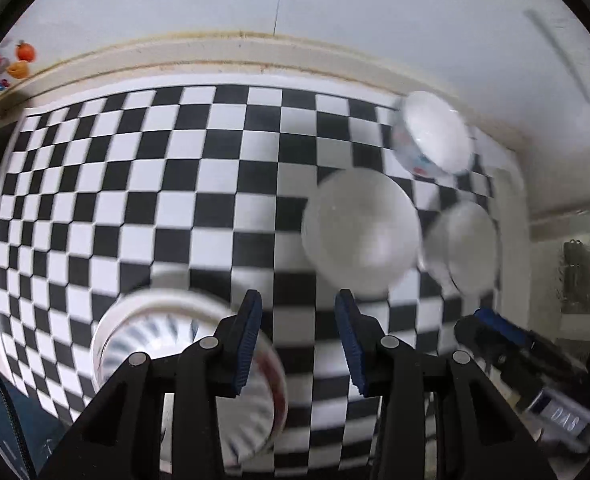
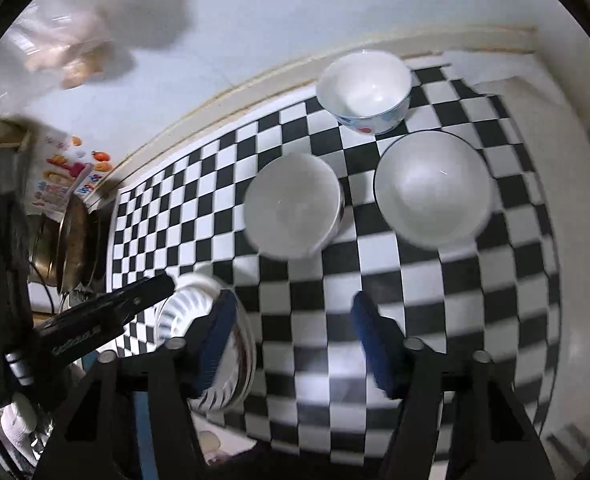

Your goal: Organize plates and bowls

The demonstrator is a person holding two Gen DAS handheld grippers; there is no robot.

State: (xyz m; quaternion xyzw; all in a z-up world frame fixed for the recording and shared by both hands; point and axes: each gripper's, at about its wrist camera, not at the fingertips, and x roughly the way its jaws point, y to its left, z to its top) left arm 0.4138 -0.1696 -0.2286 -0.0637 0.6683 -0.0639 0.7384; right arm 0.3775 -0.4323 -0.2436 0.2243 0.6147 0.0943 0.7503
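Bowls and one plate sit spread over a black-and-white chequered surface [image 1: 175, 200] in the left wrist view, all smeared by blur. A plain white bowl [image 1: 361, 232] lies just past the centre at about one o'clock, a second white bowl [image 1: 465, 246] sits close beside it at three o'clock, and a white bowl with small coloured marks on its outer wall [image 1: 431, 136] stands farther off at two o'clock, near the cream wall edge. A white plate with dark radial stripes on its rim [image 1: 167, 332] lies at seven o'clock, partly behind the near finger. The left gripper [image 1: 298, 336] hangs over bare squares with its blue-padded fingers [image 1: 249, 340] parted and nothing between them. At four o'clock, the other black tool shows at the edge.

From the right wrist view, the same chequered surface [image 2: 375, 400] fills the frame. The patterned bowl [image 2: 365, 90] stands at twelve o'clock by the wall, the plain white bowl [image 2: 293, 206] at the centre, and a dark-rimmed white bowl [image 2: 433, 188] just beside it at two o'clock; they stand apart. The striped plate [image 2: 191, 312] lies at eight o'clock, partly behind the left gripper [image 2: 151, 288] and a finger. The right gripper [image 2: 291, 344] has its fingers [image 2: 375, 344] spread wide and empty. Metal pots [image 2: 71, 240] stand at nine o'clock beyond the surface's edge.
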